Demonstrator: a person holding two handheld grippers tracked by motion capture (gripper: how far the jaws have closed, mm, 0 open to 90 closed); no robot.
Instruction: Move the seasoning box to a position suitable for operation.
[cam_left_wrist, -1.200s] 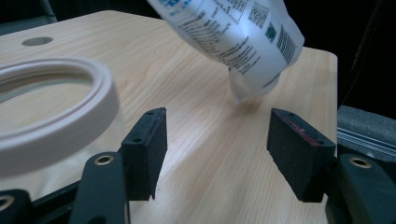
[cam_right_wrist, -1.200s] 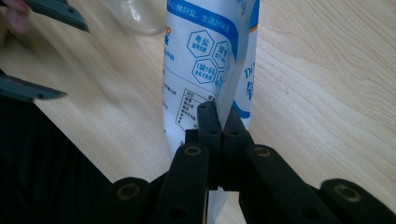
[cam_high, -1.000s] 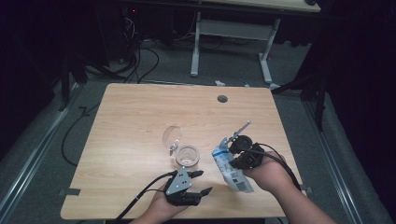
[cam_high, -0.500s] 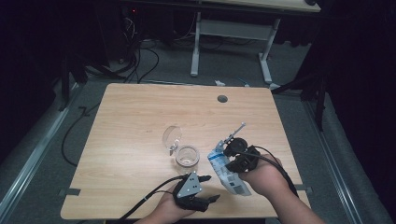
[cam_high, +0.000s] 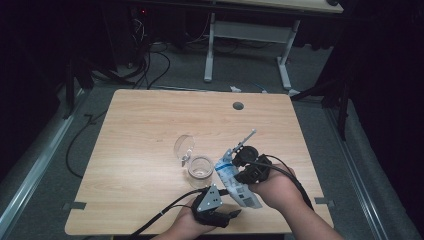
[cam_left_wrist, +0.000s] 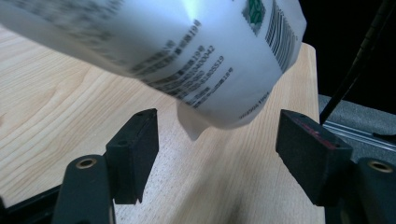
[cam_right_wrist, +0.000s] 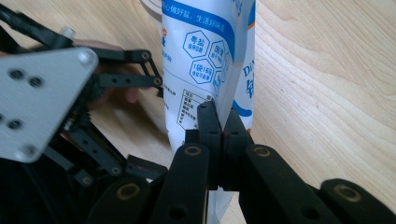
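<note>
One table (cam_high: 150, 130), one glass jar (cam_high: 201, 171), one lid (cam_high: 184, 147), one white pouch (cam_high: 232, 182), two grippers.

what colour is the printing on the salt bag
White salt bag with blue bands, blue hexagon badges and blue text; clearest in the right gripper view.

The right gripper (cam_high: 239, 172) sits at about five o'clock from the table's centre, its hand (cam_high: 274, 187) behind it, jaws pinched together and pointing toward nine o'clock. The left gripper (cam_high: 231, 213) lies near six o'clock by the table's near edge, its jaws spread wide and pointing toward three o'clock, its hand (cam_high: 182, 227) behind it.
</note>
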